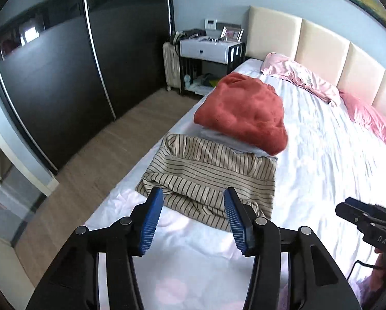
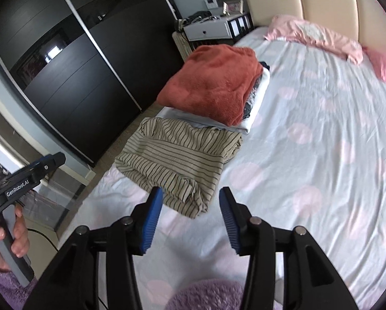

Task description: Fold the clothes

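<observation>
A beige garment with dark stripes lies folded on the near left part of the bed. Behind it a rust-red fleece tops a stack of folded clothes. My left gripper hovers above the striped garment's near edge, its blue pads apart with nothing between them. My right gripper also stands open and empty, just short of the garment's near corner. Each gripper shows in the other's view: the right one at the right edge, the left one at the left, held by a hand.
The bed has a white sheet with pale pink dots, pink pillows and a cream headboard. A dark sliding wardrobe stands across a strip of wooden floor. A nightstand and a suitcase stand at the bed's head.
</observation>
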Motion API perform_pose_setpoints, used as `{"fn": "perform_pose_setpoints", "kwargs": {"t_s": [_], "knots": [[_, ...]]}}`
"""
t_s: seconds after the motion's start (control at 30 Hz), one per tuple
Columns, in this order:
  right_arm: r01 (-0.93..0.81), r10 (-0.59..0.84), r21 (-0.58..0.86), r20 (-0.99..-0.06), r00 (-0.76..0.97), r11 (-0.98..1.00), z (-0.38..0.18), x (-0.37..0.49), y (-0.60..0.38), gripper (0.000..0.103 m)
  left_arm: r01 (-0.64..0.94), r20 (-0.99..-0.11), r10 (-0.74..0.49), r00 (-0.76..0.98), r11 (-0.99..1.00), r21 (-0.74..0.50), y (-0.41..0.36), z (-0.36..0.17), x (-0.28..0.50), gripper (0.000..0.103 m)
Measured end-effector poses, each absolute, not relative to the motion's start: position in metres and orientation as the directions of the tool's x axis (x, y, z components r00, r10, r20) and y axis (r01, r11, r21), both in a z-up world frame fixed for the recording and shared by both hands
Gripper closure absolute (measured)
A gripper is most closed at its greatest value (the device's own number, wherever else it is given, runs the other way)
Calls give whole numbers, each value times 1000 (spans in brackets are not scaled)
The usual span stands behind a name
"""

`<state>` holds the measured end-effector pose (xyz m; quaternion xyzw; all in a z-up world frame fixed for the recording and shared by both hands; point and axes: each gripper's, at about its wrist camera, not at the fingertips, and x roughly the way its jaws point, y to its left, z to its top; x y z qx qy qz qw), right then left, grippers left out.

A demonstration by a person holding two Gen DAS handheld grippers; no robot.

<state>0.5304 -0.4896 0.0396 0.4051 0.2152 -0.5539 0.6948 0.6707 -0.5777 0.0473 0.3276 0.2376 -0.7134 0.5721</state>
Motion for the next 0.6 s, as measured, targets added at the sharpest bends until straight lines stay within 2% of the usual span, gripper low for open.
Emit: {"fn": "perform_pose_setpoints", "kwargs": {"t_s": [0.07,0.17,0.23,0.33,0.4,0.6], "knots": [[949,-603,306,-744,289,76,45,533,-476,59,977,-734,-669,-116,-210,37,-560,46,664,50],[953,-617,284,-733,287,106,52,534,-455,58,984,-719,-686,-110,-178,20,-536,46,657,32],[954,-627,271,-724,288,125,56,534,-442,58,985,-705,-704,-83,-165,48,-520,45,649,32],[953,-644,263,-706,295,148,60,532,-426,48,985,-699,-712,-66,-157,67,-499,41,640,30],[953,-657,258,-693,297,159,62,530,-417,43,986,-692,-719,-59,-151,73,-487,40,635,24],[957,-680,226,-675,287,180,59,524,-399,34,989,-677,-734,-45,-127,72,-460,32,624,23]]}}
